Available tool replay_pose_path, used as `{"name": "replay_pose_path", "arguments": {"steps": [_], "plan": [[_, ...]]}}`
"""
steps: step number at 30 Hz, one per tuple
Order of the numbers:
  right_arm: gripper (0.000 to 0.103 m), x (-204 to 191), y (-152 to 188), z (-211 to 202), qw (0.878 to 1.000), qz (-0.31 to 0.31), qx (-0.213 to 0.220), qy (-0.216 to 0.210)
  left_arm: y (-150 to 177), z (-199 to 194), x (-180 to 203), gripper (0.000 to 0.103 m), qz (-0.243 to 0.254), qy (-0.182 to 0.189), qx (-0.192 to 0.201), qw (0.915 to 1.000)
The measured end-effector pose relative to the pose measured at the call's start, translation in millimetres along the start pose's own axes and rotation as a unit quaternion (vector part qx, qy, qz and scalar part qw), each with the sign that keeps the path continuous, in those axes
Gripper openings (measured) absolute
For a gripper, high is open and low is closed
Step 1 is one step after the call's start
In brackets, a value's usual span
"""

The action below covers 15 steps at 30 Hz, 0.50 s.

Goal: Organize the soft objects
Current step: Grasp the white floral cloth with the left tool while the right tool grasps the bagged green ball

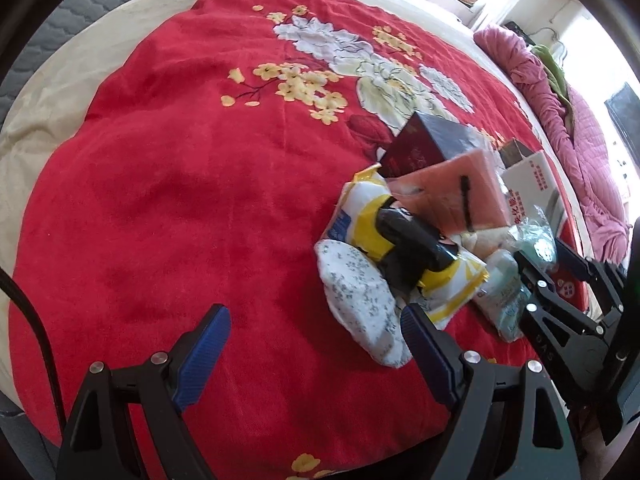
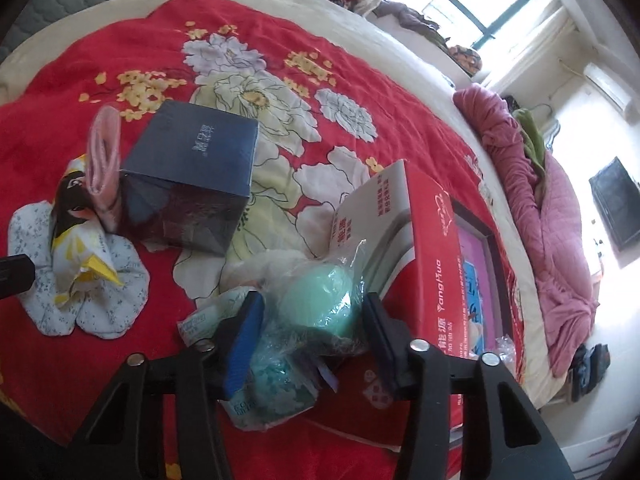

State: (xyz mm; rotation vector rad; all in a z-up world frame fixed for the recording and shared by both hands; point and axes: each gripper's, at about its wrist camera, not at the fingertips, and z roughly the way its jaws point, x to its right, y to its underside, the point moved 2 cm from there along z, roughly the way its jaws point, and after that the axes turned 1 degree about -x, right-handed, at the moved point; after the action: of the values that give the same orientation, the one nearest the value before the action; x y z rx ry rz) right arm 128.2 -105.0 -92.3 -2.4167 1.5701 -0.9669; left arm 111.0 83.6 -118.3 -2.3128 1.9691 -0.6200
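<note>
Left hand-held gripper (image 1: 316, 344) open over red floral blanket (image 1: 180, 184), speckled white cloth (image 1: 360, 296) beside one finger

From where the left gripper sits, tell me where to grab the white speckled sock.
Pinch the sock at its near toe end, coming straight forward. That end lies flat and bare on the red blanket; its far end is tucked under the yellow packet.

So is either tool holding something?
Left tool is open, holding nothing. Right tool straddles the green bagged ball, but a grip cannot be told.
</note>
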Motion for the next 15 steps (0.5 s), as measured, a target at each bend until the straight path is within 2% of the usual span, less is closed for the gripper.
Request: {"name": "replay_pose_path", "arguments": {"steps": [6, 9, 11, 12, 14, 15], "plan": [[0.044, 24.0, 5.3, -9.6, 0.994, 0.078, 0.016, -0.072, -3.4, 12.3, -1.5, 0.084, -0.015, 0.013, -0.009, 0.9998], [0.044, 36.6, 9.7, -16.7, 0.986, 0.121, 0.024, -0.108, -5.0, 16.1, 0.2, 0.076, -0.018, 0.022, -0.01, 0.9996], [0.044, 43.1, 11.9, -23.0, 0.983, 0.136, 0.035, -0.116, -6.0, 16.6, 1.3, 0.05, -0.02, 0.033, -0.01, 0.9992], [0.044, 44.7, 12.2, -26.2, 0.982, 0.141, 0.038, -0.119, -6.2, 17.5, 1.6, 0.045, -0.027, 0.045, -0.012, 0.9986], [0.044, 49.2, 12.8, -29.6, 0.979, 0.152, 0.039, -0.132, -5.3, 20.0, 2.0, 0.022, -0.036, 0.065, -0.02, 0.997], [0.044, 51.5, 13.5, -30.9, 0.977, 0.159, 0.039, -0.139, -4.7, 20.1, 2.2, 0.016, -0.039, 0.073, -0.018, 0.9964]]}}
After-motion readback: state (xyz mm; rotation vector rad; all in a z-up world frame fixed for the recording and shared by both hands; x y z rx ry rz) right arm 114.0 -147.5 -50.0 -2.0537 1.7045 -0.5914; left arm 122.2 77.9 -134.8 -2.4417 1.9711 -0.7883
